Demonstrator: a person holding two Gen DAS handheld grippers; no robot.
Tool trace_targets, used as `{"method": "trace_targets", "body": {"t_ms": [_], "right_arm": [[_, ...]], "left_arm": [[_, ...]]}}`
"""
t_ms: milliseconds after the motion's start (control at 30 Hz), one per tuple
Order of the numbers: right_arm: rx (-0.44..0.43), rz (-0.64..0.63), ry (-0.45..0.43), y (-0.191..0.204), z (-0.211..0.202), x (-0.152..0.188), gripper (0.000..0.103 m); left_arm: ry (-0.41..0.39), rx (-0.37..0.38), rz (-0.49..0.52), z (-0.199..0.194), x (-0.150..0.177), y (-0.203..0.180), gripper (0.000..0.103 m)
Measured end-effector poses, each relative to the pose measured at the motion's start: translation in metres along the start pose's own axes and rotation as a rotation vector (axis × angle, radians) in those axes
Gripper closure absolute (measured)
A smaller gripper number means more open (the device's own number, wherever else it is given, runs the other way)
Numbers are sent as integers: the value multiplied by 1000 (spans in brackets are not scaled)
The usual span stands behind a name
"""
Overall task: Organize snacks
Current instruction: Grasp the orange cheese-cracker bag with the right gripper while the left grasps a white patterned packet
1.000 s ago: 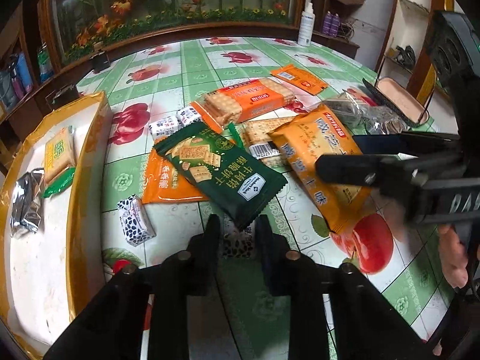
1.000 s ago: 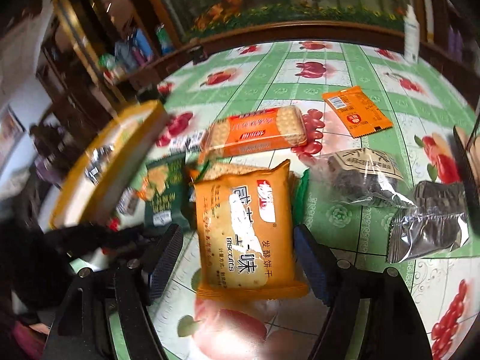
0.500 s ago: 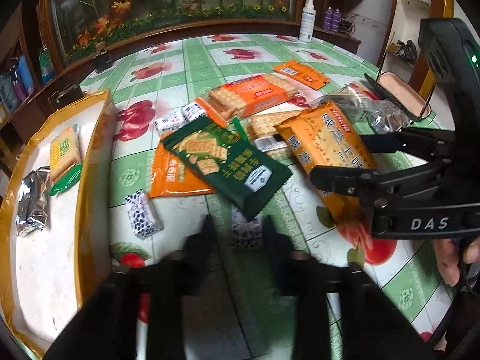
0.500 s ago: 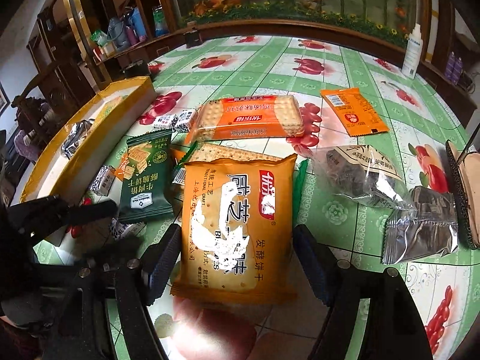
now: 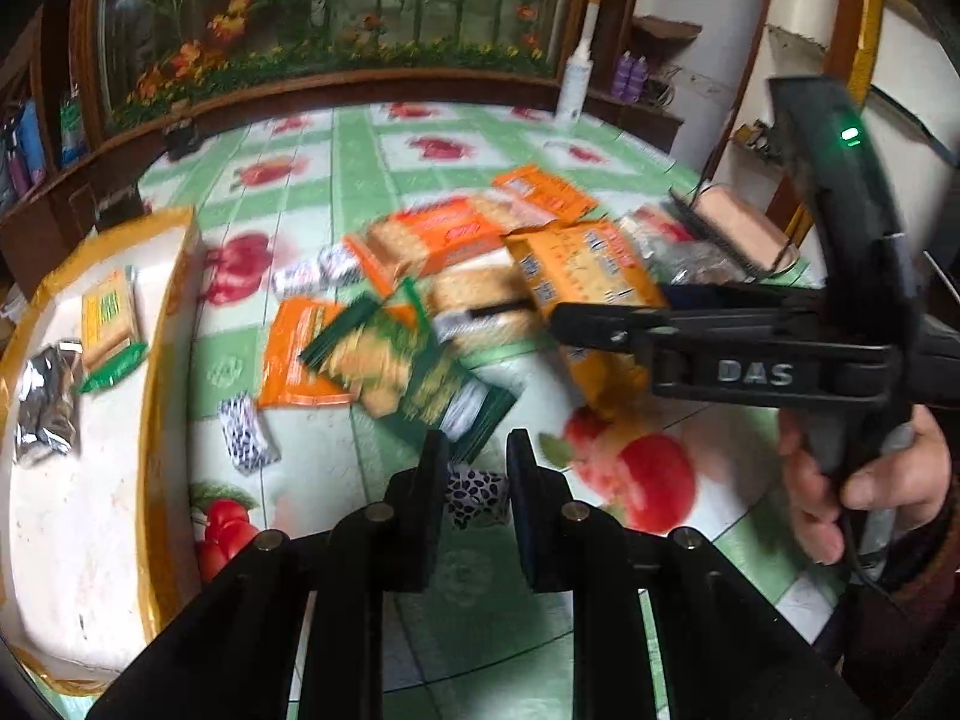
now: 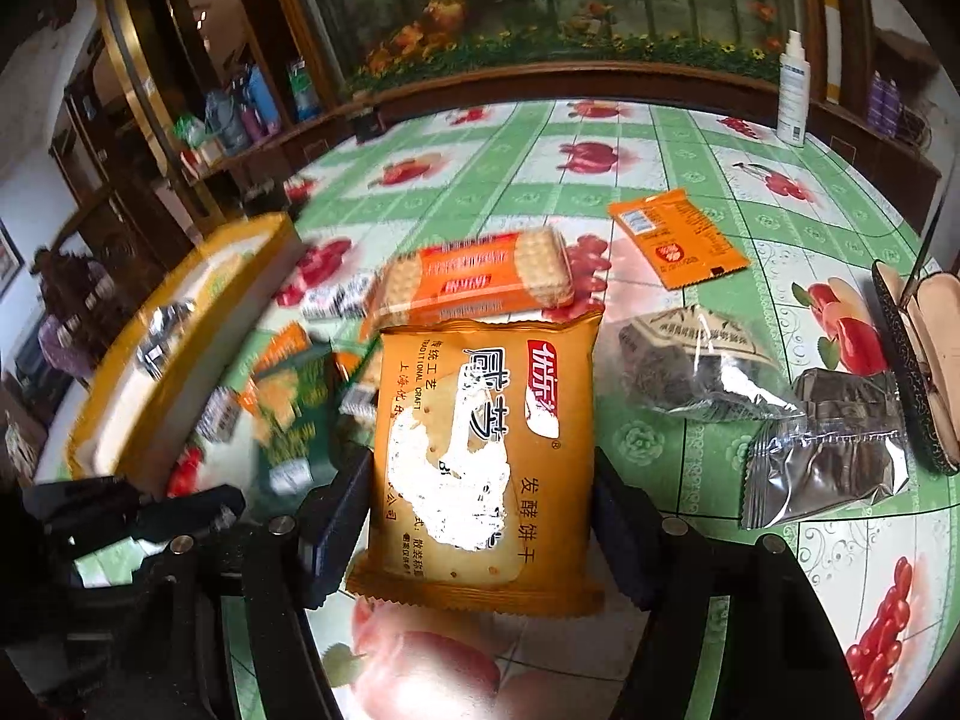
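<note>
The left gripper (image 5: 477,468), at the bottom centre of its own view, is pressed together on a small white snack packet with black speckles (image 5: 474,495), pinched between its black fingers.

The right gripper (image 6: 480,516) has just been closing. Its jaws now sit against both long edges of a large orange biscuit packet with red-and-white lettering (image 6: 486,450), low in the middle of the right wrist view. Whether the pads truly press it is hard to judge.

Up the frame from it lie a long orange cracker sleeve (image 6: 474,282) and a flat orange sachet (image 6: 678,237). A clear bag of dark pieces (image 6: 690,366) and a silver foil pouch (image 6: 828,456) lie to the right.

A dark green cracker packet (image 5: 414,372), blurred, sits just above the left gripper's fingertips. The yellow-rimmed white tray (image 5: 72,480) at the left edge holds a small yellow packet (image 5: 108,315) and a crumpled silver wrapper (image 5: 45,402).
</note>
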State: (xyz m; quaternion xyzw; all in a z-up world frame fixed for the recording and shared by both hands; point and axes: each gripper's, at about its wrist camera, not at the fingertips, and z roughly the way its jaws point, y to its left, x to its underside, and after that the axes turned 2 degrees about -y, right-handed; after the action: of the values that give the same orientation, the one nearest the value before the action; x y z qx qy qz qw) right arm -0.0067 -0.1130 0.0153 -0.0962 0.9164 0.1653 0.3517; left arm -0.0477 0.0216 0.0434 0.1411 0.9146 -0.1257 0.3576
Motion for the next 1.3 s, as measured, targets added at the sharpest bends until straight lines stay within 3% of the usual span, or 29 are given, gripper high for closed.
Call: {"method": "trace_targets", "body": {"t_ms": [233,967,1300], "right_arm": [[-27,31,-6,-3,-2,-2,30],[-47,37,-13,-4,-2,-2,30],[-87,38,-10,3,-1,-3,29]], "left_arm": [[-44,11,11,-18,-7,-6,84],[-35,-23,-35,-17,-2,16,84],[-81,-35,-72,-38,-7,31,84]]}}
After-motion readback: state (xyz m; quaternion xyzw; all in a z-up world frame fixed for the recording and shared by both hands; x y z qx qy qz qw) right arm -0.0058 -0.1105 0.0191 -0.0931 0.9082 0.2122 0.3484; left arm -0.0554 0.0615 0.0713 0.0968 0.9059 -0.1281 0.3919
